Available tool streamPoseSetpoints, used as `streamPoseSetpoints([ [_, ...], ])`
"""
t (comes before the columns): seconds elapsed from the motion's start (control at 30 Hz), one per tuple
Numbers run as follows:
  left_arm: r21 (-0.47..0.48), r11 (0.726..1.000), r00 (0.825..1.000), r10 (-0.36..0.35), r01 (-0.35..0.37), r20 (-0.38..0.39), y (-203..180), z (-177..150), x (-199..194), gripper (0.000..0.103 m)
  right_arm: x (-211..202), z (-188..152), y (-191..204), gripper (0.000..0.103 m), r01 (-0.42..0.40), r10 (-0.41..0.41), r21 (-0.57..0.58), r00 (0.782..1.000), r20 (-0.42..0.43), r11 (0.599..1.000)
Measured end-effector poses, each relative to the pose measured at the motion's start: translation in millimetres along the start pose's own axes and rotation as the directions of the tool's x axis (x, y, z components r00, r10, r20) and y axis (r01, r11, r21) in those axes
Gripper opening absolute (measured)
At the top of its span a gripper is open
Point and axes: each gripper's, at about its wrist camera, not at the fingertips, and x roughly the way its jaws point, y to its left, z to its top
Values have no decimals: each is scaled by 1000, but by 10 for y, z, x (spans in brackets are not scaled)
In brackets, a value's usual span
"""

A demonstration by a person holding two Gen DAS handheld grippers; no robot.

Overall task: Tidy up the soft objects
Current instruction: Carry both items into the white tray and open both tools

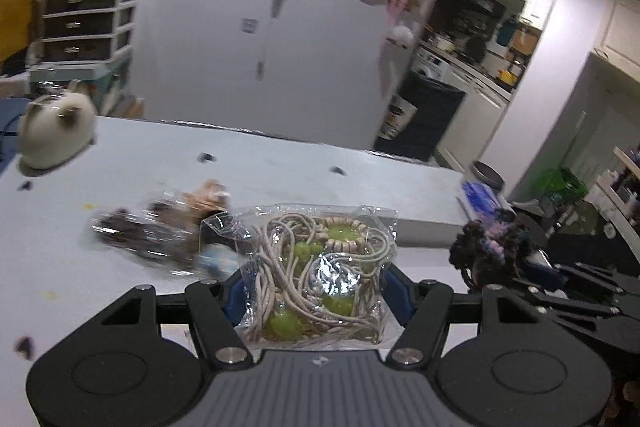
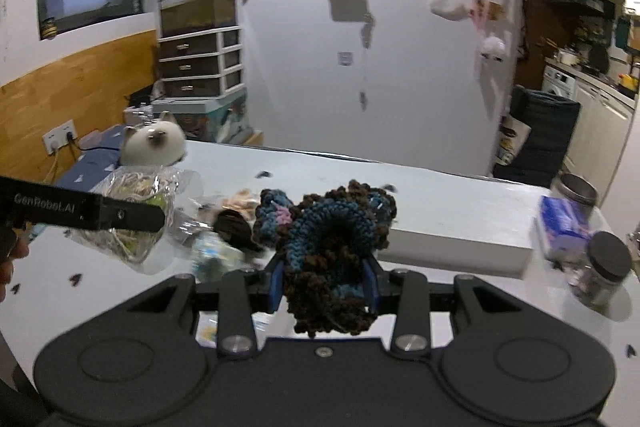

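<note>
A: What colours are in the clear bag [image 1: 316,271]?
B: Beige cords, pale wooden beads and translucent green beads.
A: And the crocheted scrunchie [image 2: 332,251]?
B: Dark brown and teal yarn, with a pink fleck at ten o'clock.
A: The worktop [image 1: 280,163]?
B: Pale grey-white, dotted with small dark marks. A cream plush cat [image 1: 56,131] with brown ears sits on it.
</note>
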Motion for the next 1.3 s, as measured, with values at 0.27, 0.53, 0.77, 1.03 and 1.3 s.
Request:
streamPoseSetpoints([
  [0.27, 9, 997, 993, -75, 76, -93, -709, -221, 454, 67, -134, -190, -685, 40, 56, -56, 6, 997, -49, 998],
  [0.53, -16, 987, 960, -162, 162, -227, -1212, -388, 976, 67, -228, -455, -1296, 40, 121, -111, 72, 985, -132, 990],
  [0.77, -46, 982, 924, -190, 185, -333, -1515, -511, 1352, 67, -217, -600, -1570, 41, 136, -119, 87, 977, -178, 987],
  [1.03, -104, 984, 907, -175, 146, -384, -1597, -589, 1558, 67, -13, -658, -1706, 42, 82, -62, 76, 970, -235, 994],
  [1.3, -153, 981, 895, -172, 118, -412, -1638, -643, 1690, 85, 47, -673, -1757, 60, 45, -28, 60, 966, -257, 997],
])
